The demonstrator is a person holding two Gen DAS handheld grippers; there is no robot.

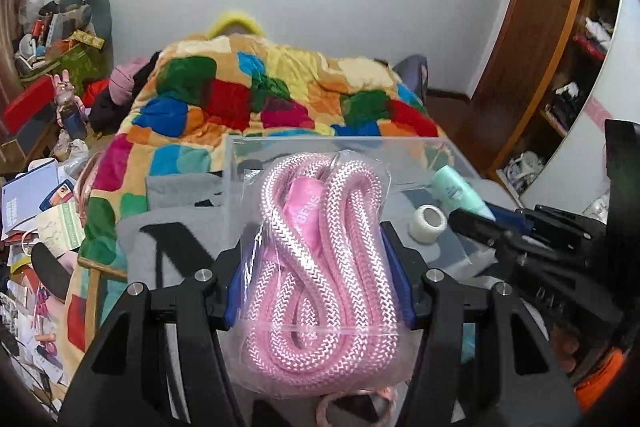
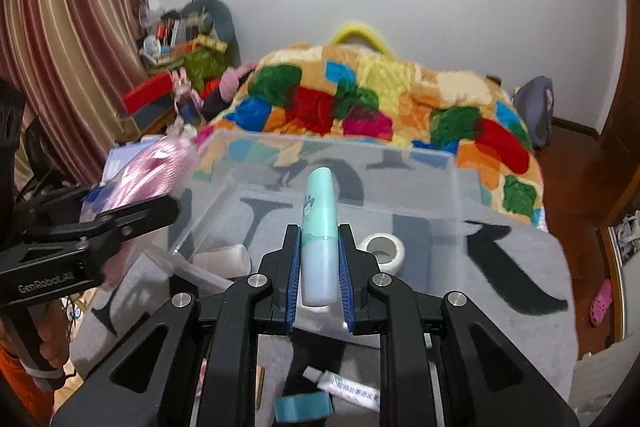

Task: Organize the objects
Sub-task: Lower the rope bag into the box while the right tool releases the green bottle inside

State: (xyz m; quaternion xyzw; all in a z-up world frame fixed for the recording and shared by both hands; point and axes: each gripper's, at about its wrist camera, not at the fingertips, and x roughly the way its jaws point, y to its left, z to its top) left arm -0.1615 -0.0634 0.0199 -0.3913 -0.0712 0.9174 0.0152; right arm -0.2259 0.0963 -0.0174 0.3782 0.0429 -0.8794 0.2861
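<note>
My left gripper (image 1: 318,251) is shut on a clear bag of coiled pink rope (image 1: 316,267) and holds it at the near left edge of a clear plastic box (image 1: 240,163). My right gripper (image 2: 319,239) is shut on a mint-green tube (image 2: 318,227) and holds it over the box's (image 2: 456,187) near side. A white tape roll (image 2: 384,251) lies inside the box, also seen in the left wrist view (image 1: 428,223). The right gripper (image 1: 492,223) with the tube (image 1: 460,191) shows at the right of the left wrist view. The left gripper (image 2: 140,211) with the rope bag (image 2: 148,171) shows at the left of the right wrist view.
The box stands on a grey cloth with black letters (image 2: 500,259). A white bottle (image 2: 224,259), a small white tube (image 2: 344,387) and a blue tape roll (image 2: 304,407) lie near me. Behind is a bed with a patchwork blanket (image 1: 280,95). Cluttered shelves (image 1: 52,39) stand at left.
</note>
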